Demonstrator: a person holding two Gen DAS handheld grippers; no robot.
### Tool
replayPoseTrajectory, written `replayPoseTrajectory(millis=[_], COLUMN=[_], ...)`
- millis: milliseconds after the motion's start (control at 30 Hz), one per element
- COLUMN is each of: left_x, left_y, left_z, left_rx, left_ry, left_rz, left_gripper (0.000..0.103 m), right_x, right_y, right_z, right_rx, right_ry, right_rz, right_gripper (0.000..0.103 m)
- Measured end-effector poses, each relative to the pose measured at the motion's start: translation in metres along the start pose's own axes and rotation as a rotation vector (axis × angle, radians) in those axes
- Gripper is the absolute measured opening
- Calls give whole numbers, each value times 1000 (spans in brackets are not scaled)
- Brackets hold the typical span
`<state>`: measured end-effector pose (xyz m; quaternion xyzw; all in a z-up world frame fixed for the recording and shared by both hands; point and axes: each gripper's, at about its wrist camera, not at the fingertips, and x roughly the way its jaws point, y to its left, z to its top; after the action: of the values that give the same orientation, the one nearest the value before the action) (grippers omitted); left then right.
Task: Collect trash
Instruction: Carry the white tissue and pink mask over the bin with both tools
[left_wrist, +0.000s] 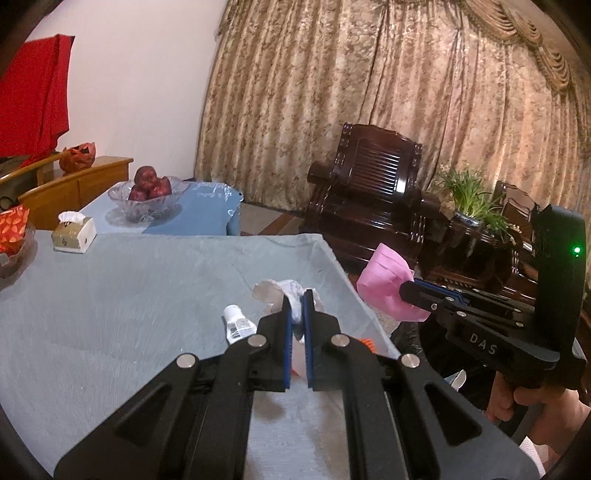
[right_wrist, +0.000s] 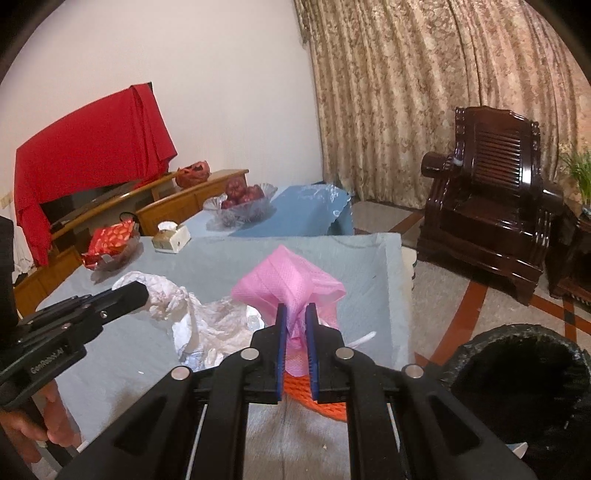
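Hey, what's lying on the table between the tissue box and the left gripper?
Nothing: in the left wrist view, only bare blue tablecloth runs from the tissue box to the left gripper.

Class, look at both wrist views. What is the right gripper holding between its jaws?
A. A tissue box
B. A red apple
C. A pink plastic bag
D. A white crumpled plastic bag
C: the right gripper is shut on the pink plastic bag, which bunches up above its jaws; the white crumpled plastic bag is in the left gripper.
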<state>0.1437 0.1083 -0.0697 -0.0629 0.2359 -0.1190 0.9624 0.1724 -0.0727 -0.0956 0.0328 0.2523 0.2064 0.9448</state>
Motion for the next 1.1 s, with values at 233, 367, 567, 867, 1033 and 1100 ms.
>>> replayPoseTrajectory(millis=[233,367,567,867,1033,1100], left_x=[-6,-6,-7,-2,7,10], left_y=[-16,-26,-43,-80,-100,-111], left_z=[4,5,7,9,8,8], left_rx=[18,29,42,77,92,104], left_ry=[-9,-5,-13,-17,-9,-6], left_rz=[-2,-3,-33,-92,-130,-146], left_gripper=[5,5,5,5,5,5], right_x=[-27,-41,-59,-83,-97,-103], right_y=[-4,-7,-13,-36,-54,-63], right_z=[3,4,3,0,-5,-7], right_rx=[-2,-2,4,26,53,64], right_ry=[-33,-50,-71,-91,-99,-99], right_rz=[-15,-25,-45,-99,-138,-157], right_gripper=[10,10,10,10,10,10])
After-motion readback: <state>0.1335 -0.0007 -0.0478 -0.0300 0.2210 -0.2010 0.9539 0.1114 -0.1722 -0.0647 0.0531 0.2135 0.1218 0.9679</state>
